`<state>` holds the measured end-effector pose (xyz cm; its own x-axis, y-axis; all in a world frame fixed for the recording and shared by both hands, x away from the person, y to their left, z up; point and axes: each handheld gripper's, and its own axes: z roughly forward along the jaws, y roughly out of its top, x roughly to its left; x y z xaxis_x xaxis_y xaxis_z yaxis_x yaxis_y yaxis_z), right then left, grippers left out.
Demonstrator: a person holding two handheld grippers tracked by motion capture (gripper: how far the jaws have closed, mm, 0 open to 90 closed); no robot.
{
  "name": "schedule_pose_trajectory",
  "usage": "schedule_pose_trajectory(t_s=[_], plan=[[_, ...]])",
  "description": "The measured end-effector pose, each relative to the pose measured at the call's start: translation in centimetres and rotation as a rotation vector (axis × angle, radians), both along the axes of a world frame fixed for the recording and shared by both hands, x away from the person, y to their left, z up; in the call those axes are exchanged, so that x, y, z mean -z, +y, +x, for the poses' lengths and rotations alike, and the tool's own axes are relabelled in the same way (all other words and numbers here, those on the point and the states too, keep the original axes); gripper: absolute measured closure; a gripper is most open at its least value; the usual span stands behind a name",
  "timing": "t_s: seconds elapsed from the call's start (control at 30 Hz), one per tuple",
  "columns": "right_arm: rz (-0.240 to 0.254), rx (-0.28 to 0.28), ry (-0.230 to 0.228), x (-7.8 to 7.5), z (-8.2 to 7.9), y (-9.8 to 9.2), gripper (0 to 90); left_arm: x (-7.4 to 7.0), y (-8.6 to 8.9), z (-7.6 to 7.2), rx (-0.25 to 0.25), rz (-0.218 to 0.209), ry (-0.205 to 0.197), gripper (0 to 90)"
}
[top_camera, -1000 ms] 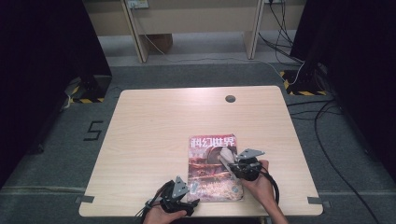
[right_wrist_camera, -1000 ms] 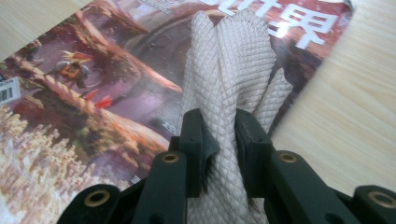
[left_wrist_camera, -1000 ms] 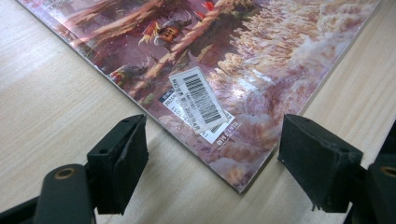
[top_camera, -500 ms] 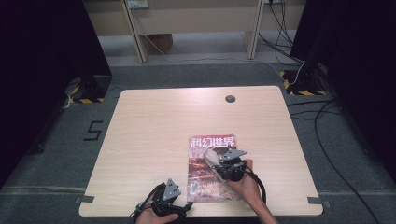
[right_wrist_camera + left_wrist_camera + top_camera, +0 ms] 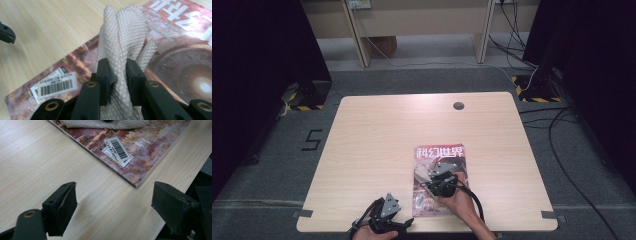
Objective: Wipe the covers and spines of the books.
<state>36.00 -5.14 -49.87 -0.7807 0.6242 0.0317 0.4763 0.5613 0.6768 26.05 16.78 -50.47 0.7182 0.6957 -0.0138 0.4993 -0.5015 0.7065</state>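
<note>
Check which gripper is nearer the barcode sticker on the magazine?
Left. The left gripper, jaws open, sits just off the magazine's near corner by the barcode sticker. The right gripper, shut on the cloth, is farther up the cover.

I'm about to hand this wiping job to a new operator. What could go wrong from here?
The right tool pinches just a bunched fold of the cloth, so it may slip out while rubbing. Nothing pins the magazine: the open left tool sits off its corner, so dragging could slide it. It lies near the table front edge and could be pushed off.
</note>
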Motion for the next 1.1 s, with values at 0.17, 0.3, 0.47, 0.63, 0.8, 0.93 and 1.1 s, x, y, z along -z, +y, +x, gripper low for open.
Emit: schedule_pose_trajectory(t_s=[0.17, 0.3, 0.47, 0.63, 0.8, 0.93, 1.1], plan=[[0.006, -0.02, 0.003, 0.0, -0.3, 0.8, 75.5, 0.0, -0.1, -0.1, 0.01, 0.004, 0.004, 19.7], [0.011, -0.04, 0.007, 0.1, -0.7, 1.3, 75.5, 0.0, -0.1, 0.0, 0.005, -0.002, 0.004, 19.7], [0.013, -0.062, 0.004, 0.1, -1.1, 1.6, 75.5, -0.1, 0.0, 0.1, -0.004, -0.004, -0.001, 19.7], [0.012, -0.077, 0.007, 0.1, -1.2, 1.5, 75.4, -0.1, 0.0, 0.1, -0.003, -0.005, -0.005, 19.7], [0.009, -0.077, 0.011, 0.1, -1.1, 1.2, 75.3, -0.2, 0.2, 0.2, -0.008, -0.005, -0.011, 19.6], [-0.001, -0.062, 0.002, 0.0, -1.0, 0.7, 75.2, -0.2, 0.2, 0.2, -0.008, -0.008, -0.013, 19.4], [-0.025, -0.017, -0.007, -0.2, -0.8, -1.3, 75.2, -0.2, 0.3, 0.2, -0.014, -0.007, -0.012, 19.4]])
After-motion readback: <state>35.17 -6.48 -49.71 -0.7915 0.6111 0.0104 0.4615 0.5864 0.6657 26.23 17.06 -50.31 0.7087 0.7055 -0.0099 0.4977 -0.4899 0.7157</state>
